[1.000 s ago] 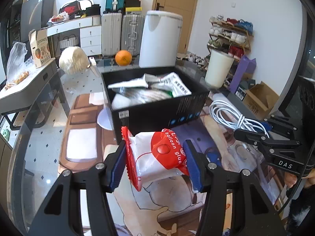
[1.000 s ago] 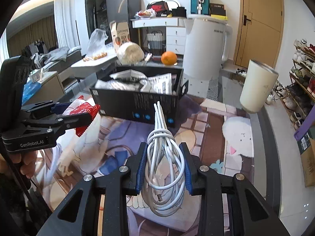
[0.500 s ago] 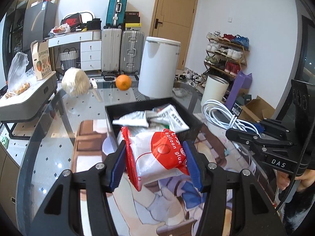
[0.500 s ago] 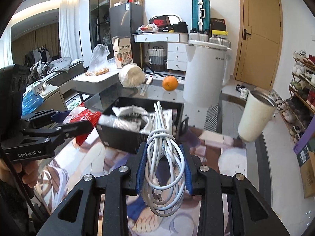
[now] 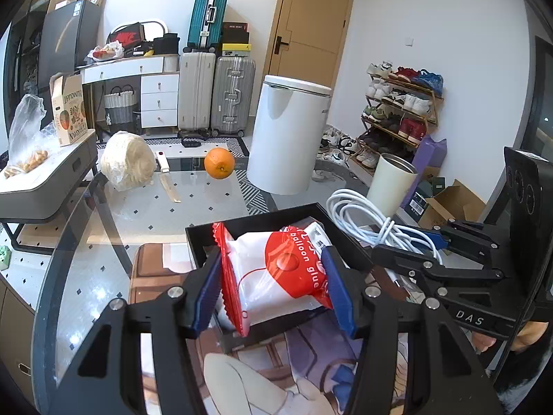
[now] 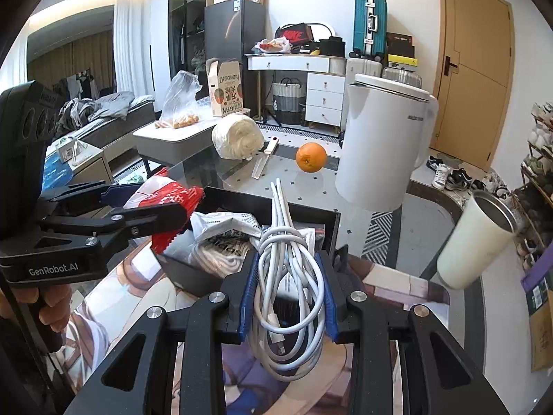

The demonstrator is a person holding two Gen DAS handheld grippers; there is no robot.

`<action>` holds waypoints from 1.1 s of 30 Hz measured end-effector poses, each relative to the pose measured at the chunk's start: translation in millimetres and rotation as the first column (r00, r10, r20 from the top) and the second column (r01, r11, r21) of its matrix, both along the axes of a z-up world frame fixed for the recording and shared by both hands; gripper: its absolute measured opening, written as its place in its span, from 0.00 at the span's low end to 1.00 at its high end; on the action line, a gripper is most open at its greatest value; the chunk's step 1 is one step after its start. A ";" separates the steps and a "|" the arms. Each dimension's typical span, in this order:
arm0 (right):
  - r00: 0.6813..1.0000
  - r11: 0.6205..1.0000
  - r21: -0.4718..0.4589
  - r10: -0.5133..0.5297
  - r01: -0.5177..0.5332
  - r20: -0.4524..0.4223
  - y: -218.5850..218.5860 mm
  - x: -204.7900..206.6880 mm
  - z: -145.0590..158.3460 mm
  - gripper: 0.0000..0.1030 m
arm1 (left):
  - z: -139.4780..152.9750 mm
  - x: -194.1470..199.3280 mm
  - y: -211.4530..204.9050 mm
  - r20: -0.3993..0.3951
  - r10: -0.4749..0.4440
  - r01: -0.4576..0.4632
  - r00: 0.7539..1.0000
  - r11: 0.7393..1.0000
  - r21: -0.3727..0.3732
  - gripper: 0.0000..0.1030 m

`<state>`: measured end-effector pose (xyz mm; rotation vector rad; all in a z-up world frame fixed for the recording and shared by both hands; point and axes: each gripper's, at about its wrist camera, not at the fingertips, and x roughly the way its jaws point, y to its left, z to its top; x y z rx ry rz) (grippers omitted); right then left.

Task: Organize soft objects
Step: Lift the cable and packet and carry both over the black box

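Note:
My left gripper [image 5: 273, 287] is shut on a red and white balloon glue packet [image 5: 276, 273], held in the air over the near edge of the black box [image 5: 255, 221]. My right gripper [image 6: 287, 297] is shut on a bundle of white cable [image 6: 290, 269] and hangs over the box's near right part. The black box [image 6: 321, 214] holds several white packets [image 6: 224, 224] and a coil of white rope. From the right wrist view the left gripper [image 6: 152, 207] with its red packet [image 6: 166, 197] shows at the box's left side. The right gripper [image 5: 435, 252] with the cable [image 5: 363, 211] appears in the left wrist view.
On the glass table beyond the box lie an orange [image 5: 219, 163], a pale wrapped ball [image 5: 127, 159] and a small knife [image 5: 168, 181]. A white bin [image 5: 288, 135] and a cream cup [image 5: 392, 186] stand to the right. A printed mat [image 6: 397, 280] lies under the box.
Both grippers have risen and moved forward with their loads, from the mat in front of the box to over the box. The grips have not altered.

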<state>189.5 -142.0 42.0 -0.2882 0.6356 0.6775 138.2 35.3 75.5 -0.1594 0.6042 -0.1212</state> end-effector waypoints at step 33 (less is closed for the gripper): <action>0.990 0.984 -0.123 0.119 -0.127 -0.071 47.0 61.1 -42.7 0.31 | -38.8 69.9 3.6 -0.120 -0.040 0.040 0.992 0.999 -0.001 0.55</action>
